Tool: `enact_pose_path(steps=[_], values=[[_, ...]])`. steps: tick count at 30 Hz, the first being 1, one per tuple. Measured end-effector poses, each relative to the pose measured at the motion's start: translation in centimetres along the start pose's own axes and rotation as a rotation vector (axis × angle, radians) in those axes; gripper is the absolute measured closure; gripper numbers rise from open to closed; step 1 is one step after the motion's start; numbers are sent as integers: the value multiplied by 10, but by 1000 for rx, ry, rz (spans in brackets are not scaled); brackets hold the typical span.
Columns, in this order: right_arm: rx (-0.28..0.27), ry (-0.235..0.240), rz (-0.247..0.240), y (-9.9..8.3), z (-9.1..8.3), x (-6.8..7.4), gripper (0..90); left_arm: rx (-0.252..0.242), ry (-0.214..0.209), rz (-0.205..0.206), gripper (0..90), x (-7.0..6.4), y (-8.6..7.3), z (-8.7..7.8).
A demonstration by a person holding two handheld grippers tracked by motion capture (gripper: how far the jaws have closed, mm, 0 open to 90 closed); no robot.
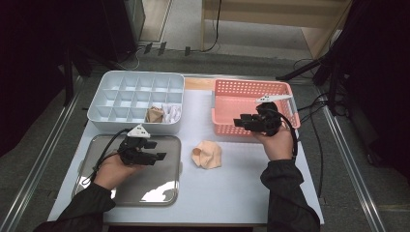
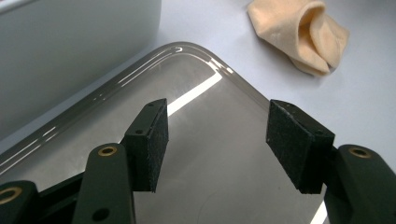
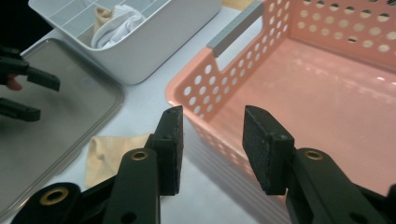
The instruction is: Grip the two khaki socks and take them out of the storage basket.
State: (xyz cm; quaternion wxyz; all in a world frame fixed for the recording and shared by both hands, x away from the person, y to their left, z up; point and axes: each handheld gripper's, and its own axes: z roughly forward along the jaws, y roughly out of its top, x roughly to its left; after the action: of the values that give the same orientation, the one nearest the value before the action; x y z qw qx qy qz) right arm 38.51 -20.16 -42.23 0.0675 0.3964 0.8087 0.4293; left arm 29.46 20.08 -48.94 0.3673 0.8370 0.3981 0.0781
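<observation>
1. The work in hand looks like sorting: folded socks go into the white plastic divided organiser box [image 1: 138, 99]. Two cells in its front row are already filled, one with a tan folded piece [image 1: 154, 114] and one with a white folded piece [image 1: 171, 112].
2. The next item, a peach-coloured folded sock [image 1: 207, 154], lies on the white table [image 1: 227, 188] between the two hands. Nothing is touching it.
3. The left gripper [image 1: 153, 151] hovers over the shiny steel tray [image 1: 159, 191]. Its jaws are apart and empty, and it points toward the sock, probably staged for the pick.
4. The right gripper [image 1: 240, 121] sits at the front rim of the pink perforated plastic basket [image 1: 251, 89]. Its jaws are also spread and hold nothing. The basket interior looks bare, so my guess is that it was the source bin.
5. The left gripper view shows the sock [image 2: 301, 35] past the tray corner [image 2: 205, 60], rolled, with its open fold facing the camera. From the high view it reads as a lump.
6. The right gripper view shows the basket's grey handle bar [image 3: 236, 28] and the white piece bunched in its cell [image 3: 116, 25]. It also shows the far gripper [image 3: 28, 91] side-on over the tray, with its jaw gap clear.
</observation>
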Motion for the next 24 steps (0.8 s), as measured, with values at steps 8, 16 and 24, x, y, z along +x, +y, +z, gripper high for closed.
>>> enact_pose_path(steps=[8,16,24], values=[[9,-49,28,2,2,-23,600,6,18,-18,406,2,-8,-5],[12,-87,47,3,9,-44,594,2,30,-34,406,5,-12,-10],[13,-149,38,4,11,-59,587,6,28,-37,404,4,-12,-9]])
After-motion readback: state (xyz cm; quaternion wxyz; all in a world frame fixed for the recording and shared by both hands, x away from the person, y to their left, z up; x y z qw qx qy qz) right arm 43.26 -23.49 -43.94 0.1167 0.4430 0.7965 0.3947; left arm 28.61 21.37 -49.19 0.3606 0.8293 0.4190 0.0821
